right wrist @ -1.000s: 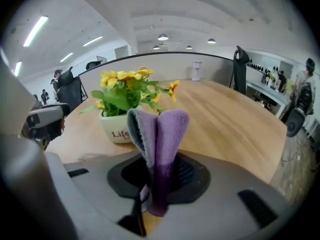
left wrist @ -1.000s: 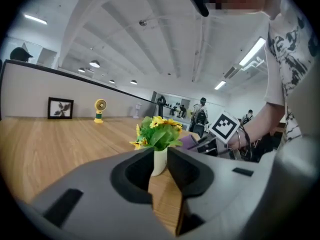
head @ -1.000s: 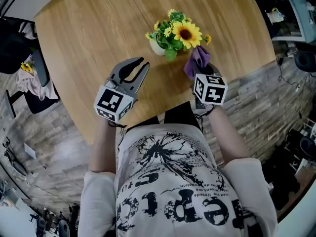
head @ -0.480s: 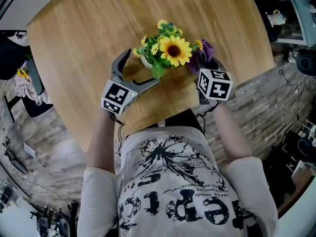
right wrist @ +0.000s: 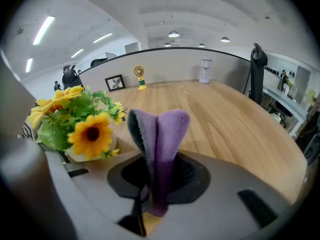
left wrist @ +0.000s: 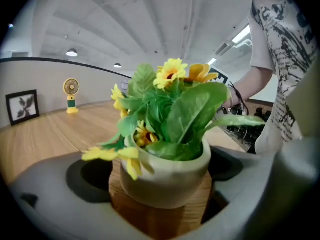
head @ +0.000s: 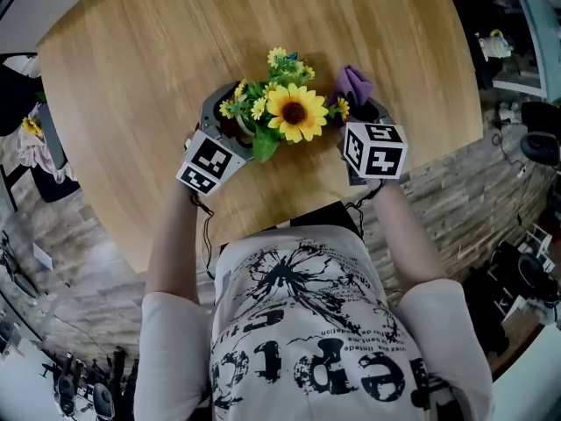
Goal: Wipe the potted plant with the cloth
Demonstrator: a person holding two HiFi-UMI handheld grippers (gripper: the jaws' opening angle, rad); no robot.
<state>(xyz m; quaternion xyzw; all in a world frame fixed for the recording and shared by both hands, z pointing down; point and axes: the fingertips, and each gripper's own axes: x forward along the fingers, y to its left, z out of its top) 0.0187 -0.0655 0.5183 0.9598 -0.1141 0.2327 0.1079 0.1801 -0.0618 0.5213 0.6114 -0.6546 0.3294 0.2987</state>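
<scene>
Purple cloth (right wrist: 159,144) pinched upright in the closed right gripper (head: 355,110), just beside the potted plant (head: 282,112) on the table (head: 158,51); the left gripper (head: 219,112), nearly closed a second ago, now opens wide around the pot (left wrist: 165,179) without gripping, probably to steady it.

I count one potted plant (left wrist: 165,176) with one big sunflower (head: 295,112) among its smaller yellow blooms, one purple cloth (head: 352,84), one round wooden desk (head: 158,51), one framed picture (right wrist: 115,82) and one small yellow fan (right wrist: 139,77).
</scene>
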